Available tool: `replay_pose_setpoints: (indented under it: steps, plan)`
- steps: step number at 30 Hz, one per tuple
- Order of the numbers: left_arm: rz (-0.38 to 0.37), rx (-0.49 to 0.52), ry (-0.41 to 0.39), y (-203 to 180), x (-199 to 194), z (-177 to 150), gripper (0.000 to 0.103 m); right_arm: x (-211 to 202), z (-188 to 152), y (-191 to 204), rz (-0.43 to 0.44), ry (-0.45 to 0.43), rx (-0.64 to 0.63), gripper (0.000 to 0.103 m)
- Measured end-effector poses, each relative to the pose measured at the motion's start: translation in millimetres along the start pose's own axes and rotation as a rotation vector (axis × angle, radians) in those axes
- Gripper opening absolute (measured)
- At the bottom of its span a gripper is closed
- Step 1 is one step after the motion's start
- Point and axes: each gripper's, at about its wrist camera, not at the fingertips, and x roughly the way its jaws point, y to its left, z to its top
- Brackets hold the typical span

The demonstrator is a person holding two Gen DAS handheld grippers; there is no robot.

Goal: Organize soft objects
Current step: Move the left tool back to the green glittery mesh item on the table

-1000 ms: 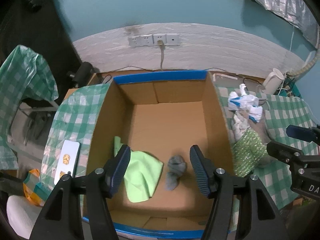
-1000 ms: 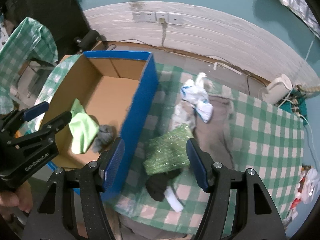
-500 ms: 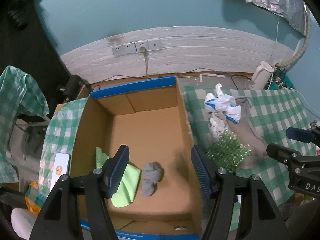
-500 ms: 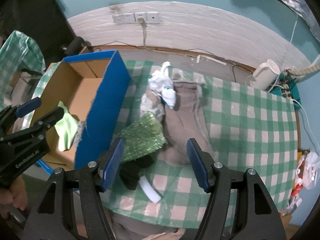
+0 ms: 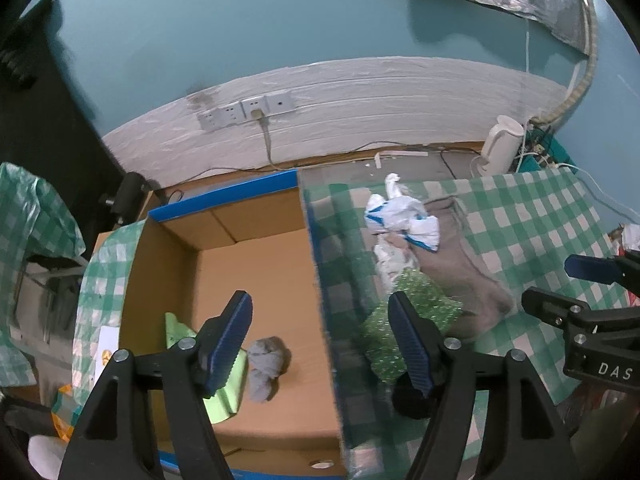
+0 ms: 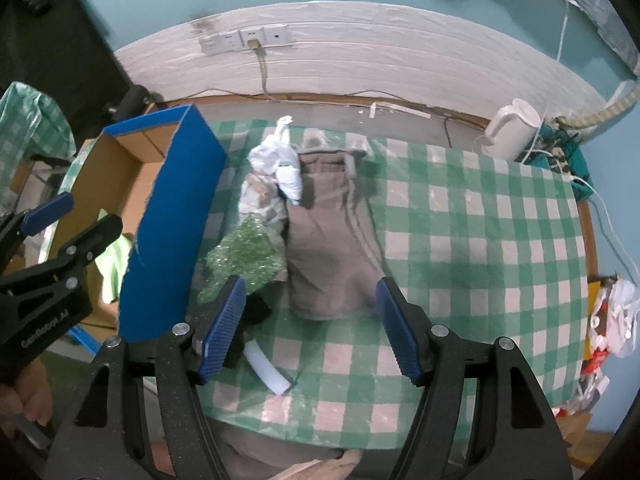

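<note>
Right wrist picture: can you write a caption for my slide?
Open right gripper above a grey-brown cloth garment on the green checked tablecloth, blue-sided cardboard box alongside.

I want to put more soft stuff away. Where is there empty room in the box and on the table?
The cardboard box floor is bare behind the green cloth and grey sock. The checked tablecloth is free right of the brown garment. Beside the box's blue wall, the glittery green piece and plastic bag crowd together.
</note>
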Motion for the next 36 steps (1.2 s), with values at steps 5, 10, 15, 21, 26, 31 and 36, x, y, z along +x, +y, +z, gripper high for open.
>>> replay_pose_setpoints:
  steps: [5, 10, 15, 21, 26, 31, 36]
  plan:
    - [-0.012, 0.036, -0.001, -18.3, 2.4, -1.0, 0.076, 0.3, -3.4, -14.6, -0.004, 0.002, 0.026, 0.07]
    - [-0.003, 0.079, 0.012, -36.6, 9.5, -3.0, 0.076, 0.0, -6.6, -25.5, -0.006, 0.003, 0.049, 0.07]
    - [-0.025, 0.084, 0.027, -48.8, 15.7, -2.7, 0.077, 1.6, -10.0, -36.2, -0.007, 0.009, 0.067, 0.07]
    - [-0.042, 0.111, 0.027, -66.5, 21.4, -4.5, 0.08, 3.1, -13.5, -46.9, -0.007, 0.016, 0.086, 0.07]
    - [-0.058, 0.149, 0.078, -83.0, 39.1, -10.9, 0.08, 3.0, -15.8, -55.8, -0.007, 0.02, 0.103, 0.07]
    - [-0.038, 0.181, 0.126, -94.8, 58.7, -16.6, 0.08, 4.6, -17.1, -62.2, -0.006, 0.02, 0.112, 0.07]
    - [-0.048, 0.165, 0.162, -95.0, 72.9, -19.3, 0.08, 9.8, -20.4, -67.3, -0.011, 0.037, 0.118, 0.07]
